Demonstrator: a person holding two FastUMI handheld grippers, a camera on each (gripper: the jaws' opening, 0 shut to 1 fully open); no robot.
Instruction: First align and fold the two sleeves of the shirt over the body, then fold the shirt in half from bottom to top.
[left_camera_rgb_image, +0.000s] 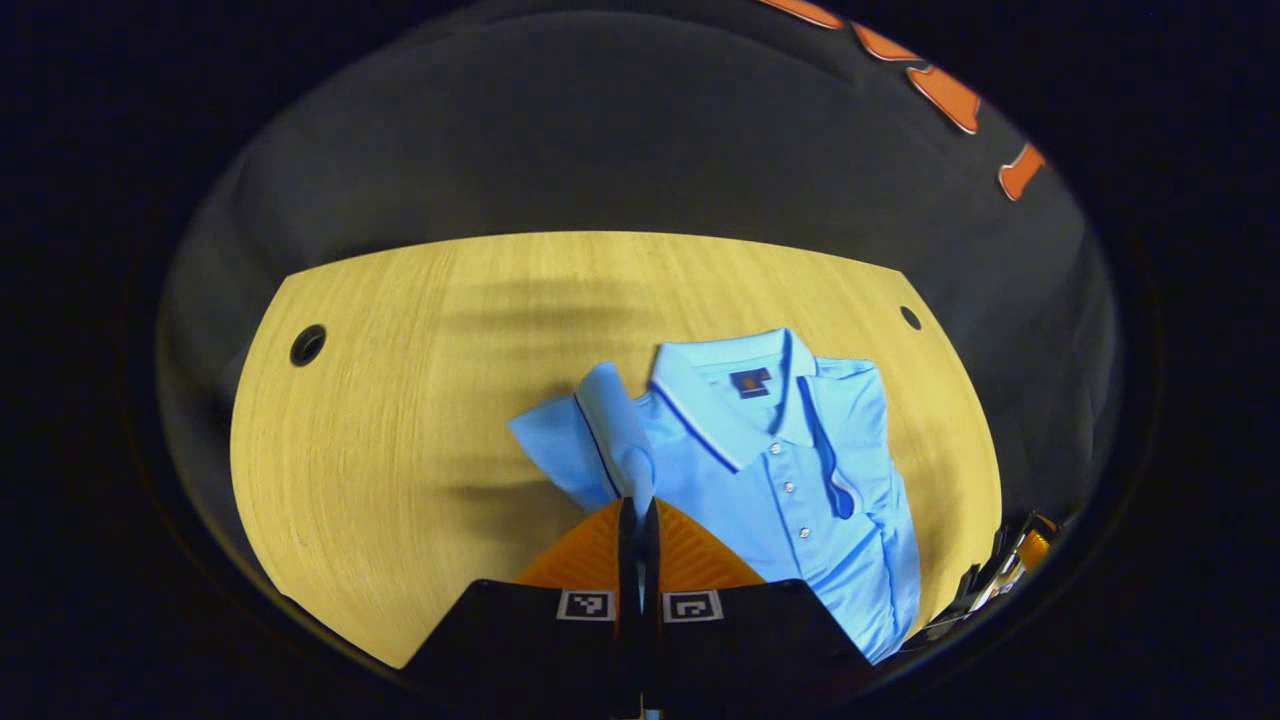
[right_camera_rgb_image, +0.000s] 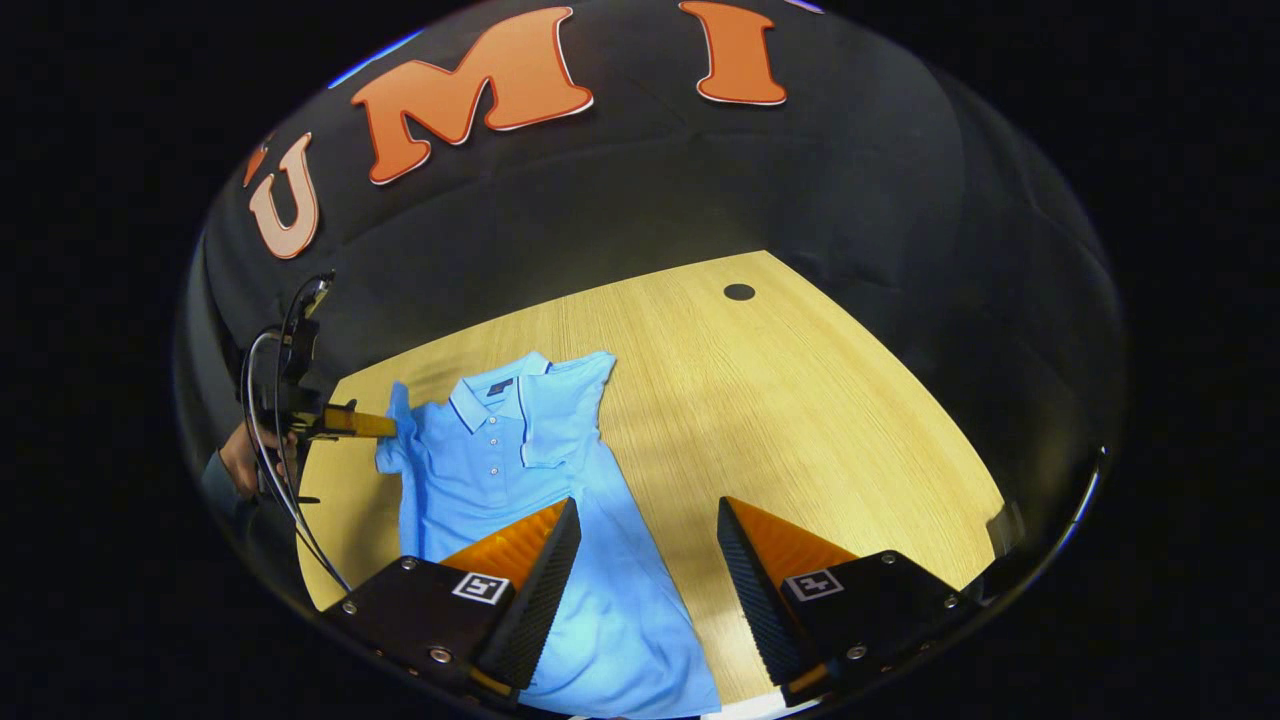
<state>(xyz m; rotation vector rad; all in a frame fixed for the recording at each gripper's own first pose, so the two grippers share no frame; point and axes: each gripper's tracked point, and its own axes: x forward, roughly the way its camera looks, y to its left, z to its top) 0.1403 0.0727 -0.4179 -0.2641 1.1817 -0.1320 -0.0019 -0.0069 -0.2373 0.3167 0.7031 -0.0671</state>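
Left gripper view: light blue polo shirt (left_camera_rgb_image: 790, 480) lies collar-up on the wooden surface (left_camera_rgb_image: 400, 420), right of centre. One sleeve (left_camera_rgb_image: 590, 440) is lifted and pinched between the left gripper (left_camera_rgb_image: 638, 515) jaws, which are closed on the fabric edge. The other sleeve lies folded over the shirt body. Round holes (left_camera_rgb_image: 307, 344) sit at the far corners of the surface.

Right gripper view: right gripper (right_camera_rgb_image: 648, 540) hovers low over the shirt's (right_camera_rgb_image: 520, 470) lower half, jaws spread wide, holding nothing. Shirt lies lengthwise, collar far, hem near. At far left, a hand (right_camera_rgb_image: 240, 455) holds the left gripper (right_camera_rgb_image: 385, 425), its tips at the sleeve (right_camera_rgb_image: 398, 420). Surface (right_camera_rgb_image: 800, 420) to the right is bare wood.
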